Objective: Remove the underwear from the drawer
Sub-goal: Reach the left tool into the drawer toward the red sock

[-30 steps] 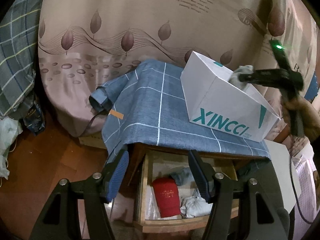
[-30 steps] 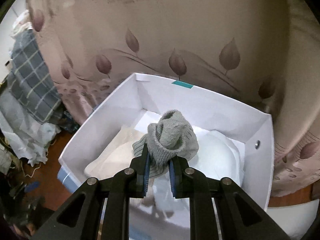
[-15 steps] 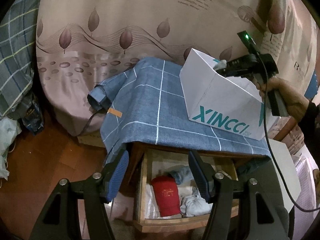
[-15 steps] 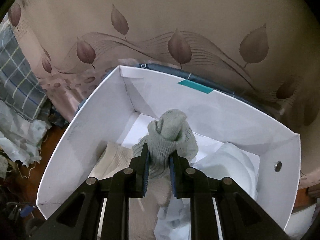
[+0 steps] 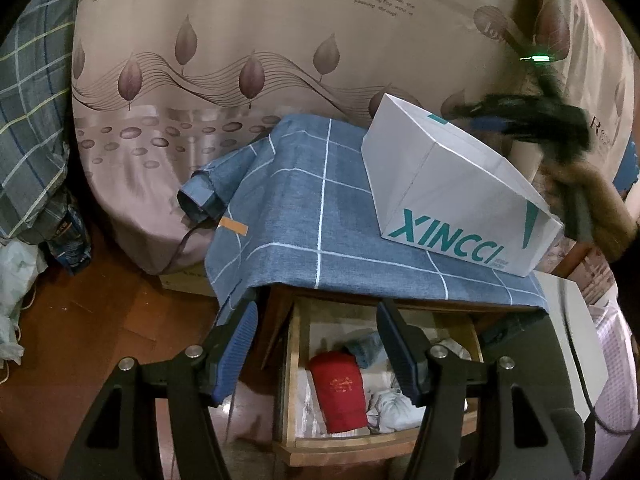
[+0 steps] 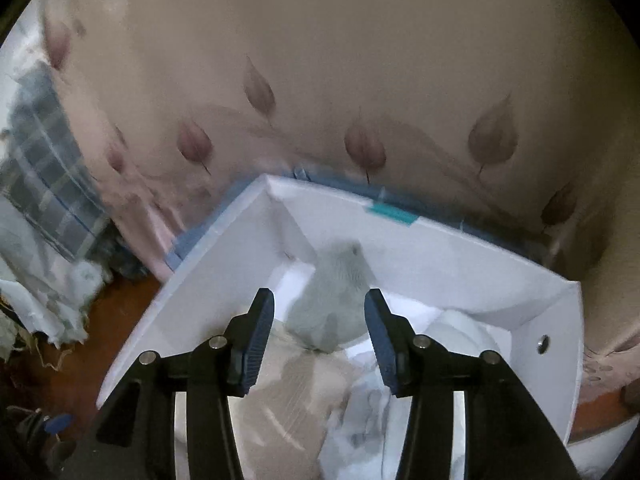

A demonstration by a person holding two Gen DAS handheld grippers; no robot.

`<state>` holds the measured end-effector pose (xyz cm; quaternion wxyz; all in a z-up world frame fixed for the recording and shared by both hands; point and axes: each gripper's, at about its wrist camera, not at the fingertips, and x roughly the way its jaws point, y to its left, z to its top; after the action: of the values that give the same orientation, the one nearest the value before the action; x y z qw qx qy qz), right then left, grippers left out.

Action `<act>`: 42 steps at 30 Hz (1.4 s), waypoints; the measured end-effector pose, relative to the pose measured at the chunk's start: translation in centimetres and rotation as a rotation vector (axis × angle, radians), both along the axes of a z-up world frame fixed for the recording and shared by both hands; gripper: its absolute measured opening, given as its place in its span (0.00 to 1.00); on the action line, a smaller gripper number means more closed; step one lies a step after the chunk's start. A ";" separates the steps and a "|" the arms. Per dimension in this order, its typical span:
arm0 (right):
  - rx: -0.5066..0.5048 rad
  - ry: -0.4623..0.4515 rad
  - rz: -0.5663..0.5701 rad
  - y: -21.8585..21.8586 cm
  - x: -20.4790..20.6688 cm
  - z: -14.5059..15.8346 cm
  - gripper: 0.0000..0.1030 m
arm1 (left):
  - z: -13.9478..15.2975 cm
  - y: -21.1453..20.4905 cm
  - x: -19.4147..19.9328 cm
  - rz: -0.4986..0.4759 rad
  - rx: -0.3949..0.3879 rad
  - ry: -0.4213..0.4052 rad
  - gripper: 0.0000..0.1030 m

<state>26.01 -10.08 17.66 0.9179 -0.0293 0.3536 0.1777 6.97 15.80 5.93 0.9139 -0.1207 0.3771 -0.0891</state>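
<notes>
Right gripper [image 6: 319,334] above white box [image 6: 224,256], jaws just been opening, fingers apart, nothing clamped; grey underwear [image 6: 336,292] lies loose inside box, released there as drop spot. Left gripper [image 5: 316,354] hovers over open drawer [image 5: 296,364], fingers apart, empty, likely ready for next of 2 remaining bundles.

a beige curtain [image 5: 280,52] printed with brown leaves, wavy lines and small lettering fills the background. below it lies a reddish-brown wooden floor [image 5: 80,320], with a plaid grey-blue fabric [image 5: 28,128] bunched at the left edge. a blue checked cloth [image 5: 304,216] covers a wooden bedside cabinet [image 5: 280,320]; the lighting is dim.
</notes>
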 end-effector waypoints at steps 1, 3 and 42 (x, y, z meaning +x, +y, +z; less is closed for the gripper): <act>0.028 -0.032 0.013 -0.4 -1.5 0.6 0.46 | 0.0 0.0 0.0 -0.001 0.001 -0.001 0.62; 0.087 -0.103 0.037 -1.7 -5.9 1.5 0.54 | 0.1 -0.1 0.0 -0.009 0.013 -0.006 0.62; 0.468 -0.137 -0.227 -19.9 -31.1 -9.3 0.70 | -16.4 -14.1 6.6 -0.169 0.114 0.615 0.62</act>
<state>-5.11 -29.99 8.32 0.9356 0.2115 0.2410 0.1482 13.57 1.73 -10.44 0.7517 -0.0587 0.6488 -0.1028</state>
